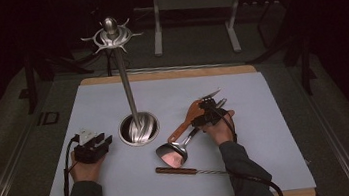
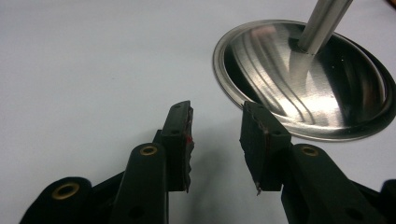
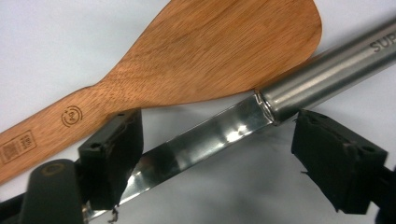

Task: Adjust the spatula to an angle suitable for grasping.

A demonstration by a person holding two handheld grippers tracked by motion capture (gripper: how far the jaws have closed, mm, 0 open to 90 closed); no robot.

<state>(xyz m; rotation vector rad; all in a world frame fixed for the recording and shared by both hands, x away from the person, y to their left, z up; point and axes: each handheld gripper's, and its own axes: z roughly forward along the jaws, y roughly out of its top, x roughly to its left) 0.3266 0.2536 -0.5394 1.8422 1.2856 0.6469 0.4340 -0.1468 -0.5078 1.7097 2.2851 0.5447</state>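
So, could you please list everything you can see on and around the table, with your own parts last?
Utensil stand: one, silver, round base mid-mat, hooks on top.
Ladle: one, steel, right of the stand's base, handle between the right gripper's jaws.
Wooden spatula: one, brown, beside the ladle handle.
Brown-handled utensil: one, near the front edge; type unclear.
Mat: one, pale blue, on a wooden board.
Metal frame: one, grey, behind the table.
Left gripper: black, open, beside the base.
Right gripper: black, open, straddling the ladle handle.
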